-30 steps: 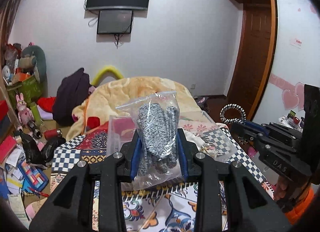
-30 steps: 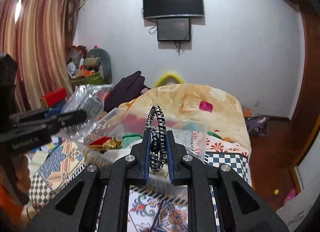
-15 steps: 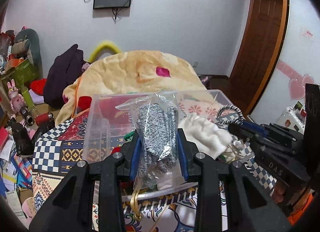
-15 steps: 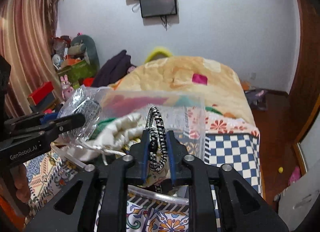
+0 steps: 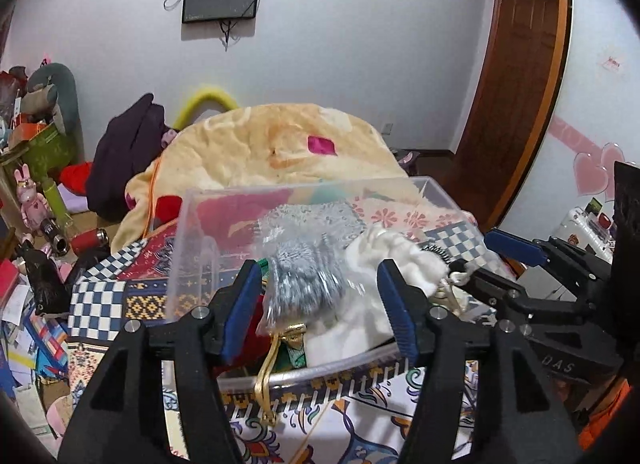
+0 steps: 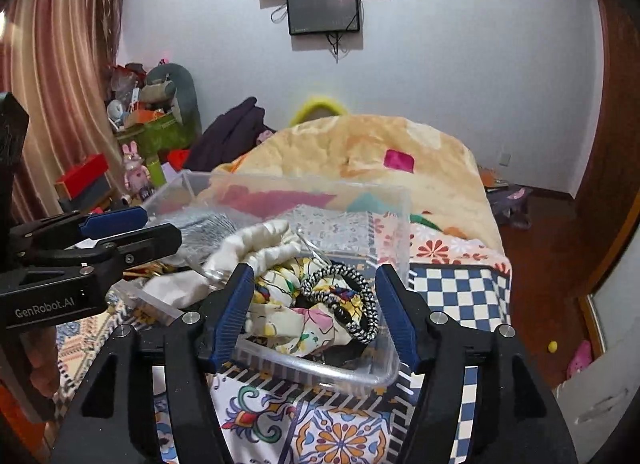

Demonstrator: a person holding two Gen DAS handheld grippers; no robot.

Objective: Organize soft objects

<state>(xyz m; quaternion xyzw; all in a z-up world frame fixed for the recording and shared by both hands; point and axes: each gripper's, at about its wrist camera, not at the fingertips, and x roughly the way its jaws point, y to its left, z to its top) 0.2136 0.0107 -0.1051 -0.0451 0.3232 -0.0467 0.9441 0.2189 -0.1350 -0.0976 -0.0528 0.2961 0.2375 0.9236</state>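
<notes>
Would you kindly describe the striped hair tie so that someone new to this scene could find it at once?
Find the clear plastic bin on the patterned bedspread. In its near corner, between the open right tongs, the hair tie lies on a floral cloth. It is a black-and-white banded elastic loop, unlike the white fabric and bagged grey gloves beside it.

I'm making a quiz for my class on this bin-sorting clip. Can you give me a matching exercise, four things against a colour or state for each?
Things:
1. bagged gloves
2. hair tie
3. left hand-held gripper
4. storage bin

Descriptions:
A. clear plastic
B. black and white, coiled
C. open
D. grey knit in a plastic bag

Pairs: 1-D, 2-B, 3-C, 4-A
</notes>
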